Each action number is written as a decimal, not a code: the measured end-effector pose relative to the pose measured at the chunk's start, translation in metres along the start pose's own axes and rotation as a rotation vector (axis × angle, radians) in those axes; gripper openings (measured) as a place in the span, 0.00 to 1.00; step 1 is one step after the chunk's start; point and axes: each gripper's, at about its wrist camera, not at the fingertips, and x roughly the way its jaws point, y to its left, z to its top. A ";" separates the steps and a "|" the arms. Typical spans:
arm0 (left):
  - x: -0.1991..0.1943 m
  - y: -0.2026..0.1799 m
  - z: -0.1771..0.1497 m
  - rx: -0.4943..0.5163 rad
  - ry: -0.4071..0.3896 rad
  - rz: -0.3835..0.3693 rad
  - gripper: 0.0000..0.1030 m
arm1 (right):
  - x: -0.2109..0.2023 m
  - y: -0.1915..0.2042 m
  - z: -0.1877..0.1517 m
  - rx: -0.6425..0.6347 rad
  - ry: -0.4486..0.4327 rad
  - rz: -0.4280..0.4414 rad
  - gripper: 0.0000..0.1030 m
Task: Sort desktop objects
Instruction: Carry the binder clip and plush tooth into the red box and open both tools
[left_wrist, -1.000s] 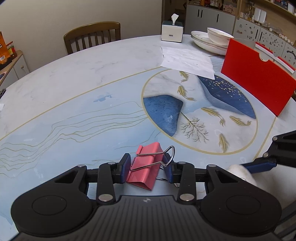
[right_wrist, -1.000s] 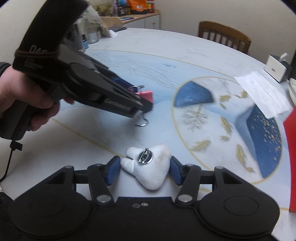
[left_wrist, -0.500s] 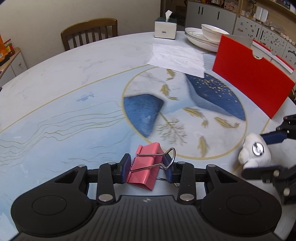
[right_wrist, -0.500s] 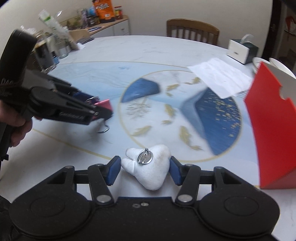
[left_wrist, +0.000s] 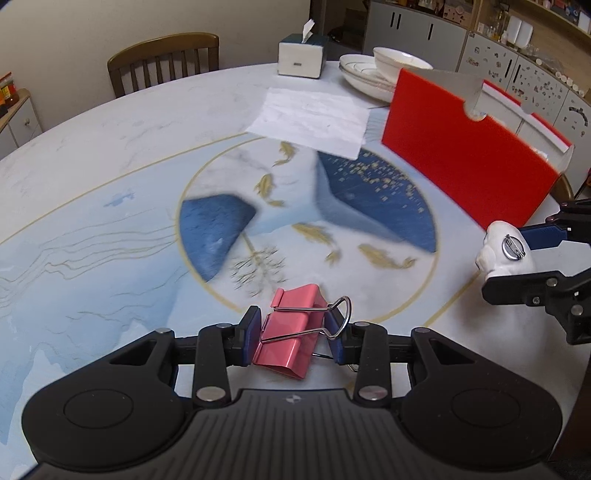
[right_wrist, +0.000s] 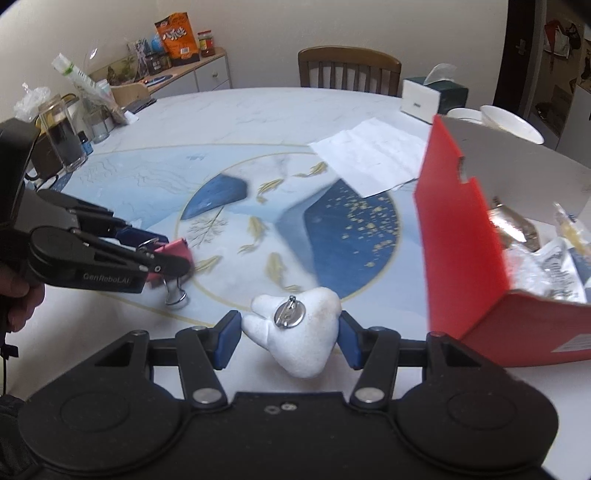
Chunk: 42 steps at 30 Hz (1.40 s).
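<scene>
Left gripper (left_wrist: 293, 334) clamps a pink metal binder clip (left_wrist: 290, 336) between its blue pads, held above the round marble-patterned table (left_wrist: 110, 192). Right gripper (right_wrist: 290, 338) grips a white plush tooth-shaped brooch with a silver pin back (right_wrist: 295, 332), just beside the open red cardboard box (right_wrist: 469, 258) holding packets. White paper sheet (left_wrist: 310, 120) lies behind on the table.

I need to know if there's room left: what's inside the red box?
The red box already holds crumpled plastic packets and a dark wrapper, seen from the right wrist. Its near wall hides the bottom.
</scene>
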 end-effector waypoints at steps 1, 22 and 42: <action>-0.002 -0.004 0.003 -0.004 -0.001 -0.001 0.34 | -0.003 -0.004 0.001 0.002 -0.005 -0.001 0.53; -0.032 -0.095 0.087 0.089 -0.129 -0.077 0.35 | -0.066 -0.089 0.037 0.062 -0.153 0.057 0.51; -0.006 -0.191 0.161 0.257 -0.193 -0.153 0.35 | -0.073 -0.175 0.025 0.102 -0.155 -0.054 0.51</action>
